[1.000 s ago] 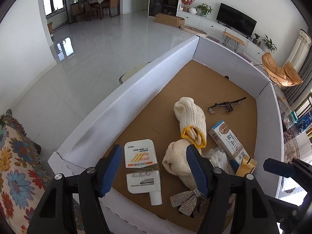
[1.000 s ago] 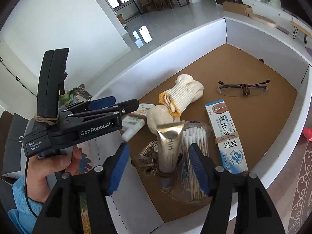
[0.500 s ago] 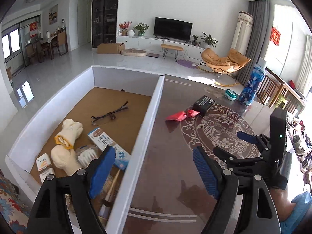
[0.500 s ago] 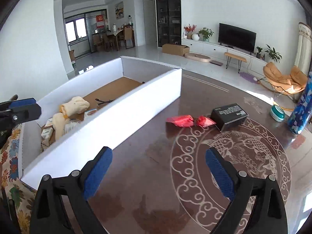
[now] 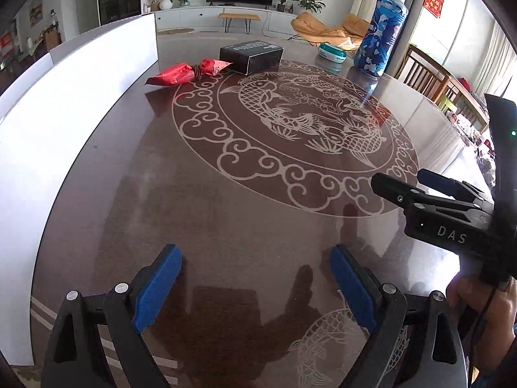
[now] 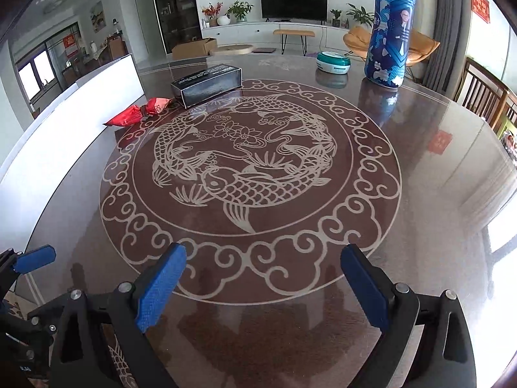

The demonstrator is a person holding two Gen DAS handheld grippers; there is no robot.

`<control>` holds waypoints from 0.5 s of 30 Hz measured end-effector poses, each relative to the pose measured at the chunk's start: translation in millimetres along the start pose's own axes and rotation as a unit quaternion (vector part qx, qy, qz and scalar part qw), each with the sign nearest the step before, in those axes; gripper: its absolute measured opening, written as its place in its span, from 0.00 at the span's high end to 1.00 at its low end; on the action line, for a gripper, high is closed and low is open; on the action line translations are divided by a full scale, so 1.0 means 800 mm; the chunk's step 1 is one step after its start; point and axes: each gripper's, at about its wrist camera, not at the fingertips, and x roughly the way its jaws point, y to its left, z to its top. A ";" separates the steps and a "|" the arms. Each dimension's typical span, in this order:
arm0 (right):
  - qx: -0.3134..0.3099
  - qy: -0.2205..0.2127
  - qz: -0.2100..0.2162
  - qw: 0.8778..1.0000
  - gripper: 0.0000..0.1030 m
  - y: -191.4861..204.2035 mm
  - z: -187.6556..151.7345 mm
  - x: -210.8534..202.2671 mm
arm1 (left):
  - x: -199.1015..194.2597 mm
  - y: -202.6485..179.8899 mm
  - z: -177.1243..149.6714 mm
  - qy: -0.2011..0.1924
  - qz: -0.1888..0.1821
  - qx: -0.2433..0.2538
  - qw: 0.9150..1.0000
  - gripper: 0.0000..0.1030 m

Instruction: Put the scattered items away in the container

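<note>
A red wrapped packet point(image 5: 185, 72) lies on the dark table beside a black box point(image 5: 251, 55); both also show in the right wrist view, the packet point(image 6: 137, 114) and the box point(image 6: 206, 84). The white-walled container point(image 5: 64, 103) stands along the left; its wall point(image 6: 74, 123) hides the inside. My left gripper point(image 5: 255, 286) is open and empty above the near table. My right gripper point(image 6: 263, 286) is open and empty, also over the near table, and is seen from the side in the left wrist view point(image 5: 429, 187).
A tall blue patterned canister point(image 6: 389, 29) and a small teal round tin point(image 6: 332, 62) stand at the table's far side. The table point(image 6: 436, 194) bears a fish medallion pattern. Wooden chairs stand at the right.
Both grippers have swung away from above the container to face the table top. The container's contents are out of sight. Both stay open.
</note>
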 end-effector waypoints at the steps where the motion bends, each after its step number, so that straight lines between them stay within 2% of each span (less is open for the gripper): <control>1: 0.000 0.000 0.003 1.000 0.06 0.004 -0.003 0.002 | 0.000 0.000 -0.001 -0.008 0.008 0.003 1.000 0.09; 6: -0.005 0.006 0.008 1.000 0.06 0.015 -0.011 0.012 | 0.010 -0.004 0.006 -0.006 0.039 0.022 0.999 0.09; 8: -0.006 0.003 0.007 1.000 0.06 0.016 -0.013 0.011 | 0.014 -0.006 0.008 -0.004 0.051 0.029 0.998 0.06; 9: -0.006 0.003 0.008 1.000 0.06 0.016 -0.013 0.012 | 0.018 -0.007 0.009 -0.001 0.053 0.032 0.998 0.00; 15: -0.003 -0.001 0.011 1.000 0.06 0.015 -0.015 0.010 | 0.019 -0.008 0.008 -0.012 0.061 0.022 0.998 0.00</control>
